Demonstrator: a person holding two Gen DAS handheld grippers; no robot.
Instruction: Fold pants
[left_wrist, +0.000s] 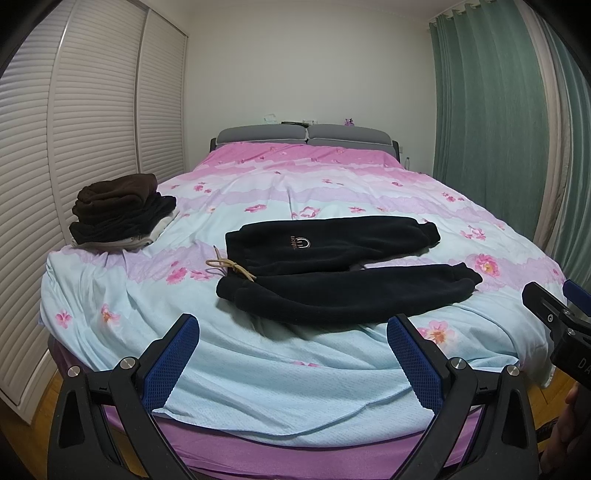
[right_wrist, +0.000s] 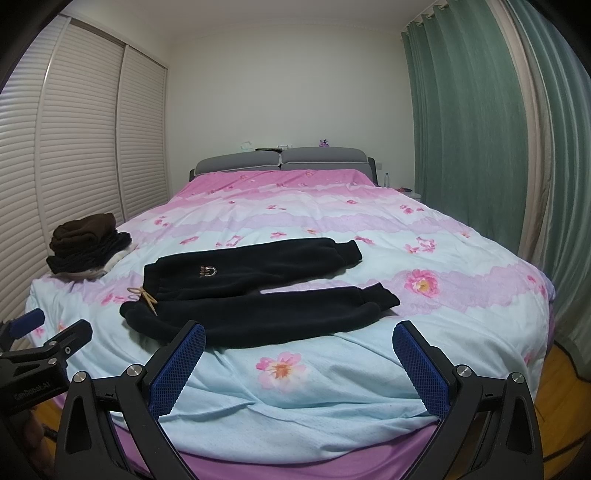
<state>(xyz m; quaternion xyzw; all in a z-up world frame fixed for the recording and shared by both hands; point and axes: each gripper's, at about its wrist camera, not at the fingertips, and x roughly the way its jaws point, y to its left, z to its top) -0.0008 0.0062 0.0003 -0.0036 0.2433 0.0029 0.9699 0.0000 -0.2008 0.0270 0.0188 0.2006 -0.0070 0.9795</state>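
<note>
Black fleece pants (left_wrist: 332, 269) lie flat on the bed, waistband with a tan drawstring (left_wrist: 229, 267) to the left, both legs stretched to the right and slightly apart. They also show in the right wrist view (right_wrist: 251, 295). My left gripper (left_wrist: 291, 325) is open and empty, held above the bed's foot edge just short of the near leg. My right gripper (right_wrist: 299, 332) is open and empty, at the near leg's edge. The right gripper also shows at the right edge of the left wrist view (left_wrist: 554, 310).
A stack of folded dark clothes (left_wrist: 118, 210) sits at the bed's left edge. The bed has a pink and blue floral cover (left_wrist: 332, 184) and grey headboard (left_wrist: 303, 134). Louvred wardrobe doors (left_wrist: 92, 110) stand left, green curtains (left_wrist: 498, 110) right.
</note>
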